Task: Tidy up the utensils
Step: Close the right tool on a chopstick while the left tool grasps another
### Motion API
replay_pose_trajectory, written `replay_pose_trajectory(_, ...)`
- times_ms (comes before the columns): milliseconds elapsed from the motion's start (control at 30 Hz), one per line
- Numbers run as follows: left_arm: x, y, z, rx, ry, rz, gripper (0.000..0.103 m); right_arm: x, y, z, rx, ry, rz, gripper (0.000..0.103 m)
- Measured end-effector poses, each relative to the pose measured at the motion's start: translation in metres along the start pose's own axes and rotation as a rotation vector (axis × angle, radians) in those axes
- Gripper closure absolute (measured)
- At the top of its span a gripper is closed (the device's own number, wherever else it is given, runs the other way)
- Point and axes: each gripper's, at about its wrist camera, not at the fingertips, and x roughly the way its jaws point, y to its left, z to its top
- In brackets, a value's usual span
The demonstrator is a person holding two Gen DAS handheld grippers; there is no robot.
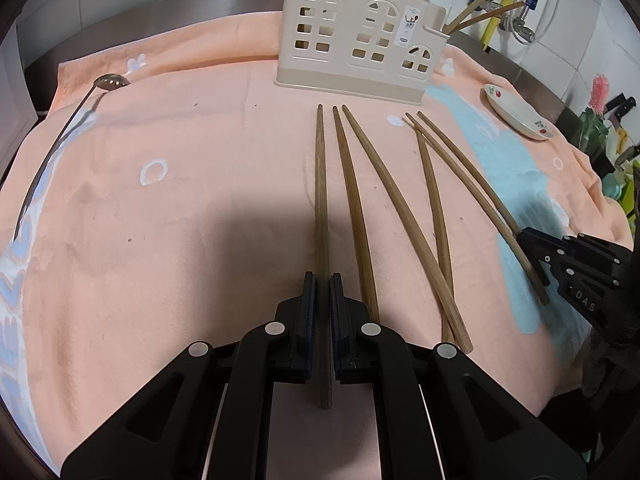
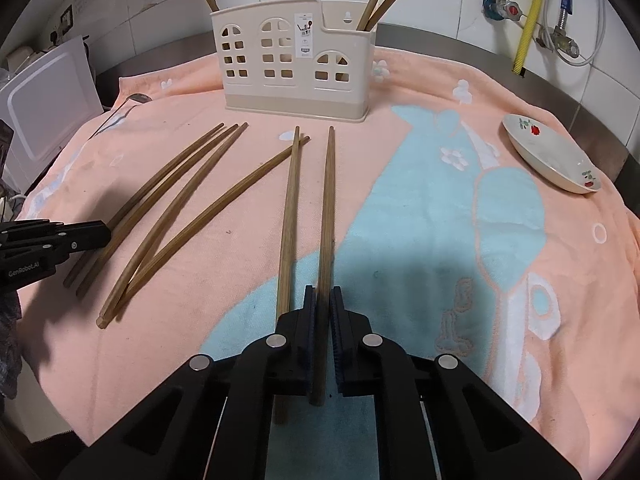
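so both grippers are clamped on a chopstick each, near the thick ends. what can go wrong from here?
1. The right gripper holds its chopstick beside another chopstick that runs under its left finger; lifting may drag that one along.
2. Both grips sit near the butt ends, so the left gripper's long chopstick may pivot in the pads.
3. The holder is light plastic; a misaimed tip could tip it.

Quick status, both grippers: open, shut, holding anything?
Left gripper: shut on the leftmost chopstick.
Right gripper: shut on the rightmost chopstick.
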Motion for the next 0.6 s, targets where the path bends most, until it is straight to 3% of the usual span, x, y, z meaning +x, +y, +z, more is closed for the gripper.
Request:
replay_pose_trajectory(367,-0.009,0.0,0.003,-0.017,-0.015,-0.021,0.097,-0.027,-0.002,0.009,-0.001,-0.074,-0.008,0.097)
replay_pose_trajectory(600,-0.041,-0.005,0.018,-0.01,-0.099,-0.047,0.097,-0.067,-0.001,0.034,-0.008,-0.192,-0.003,0.097)
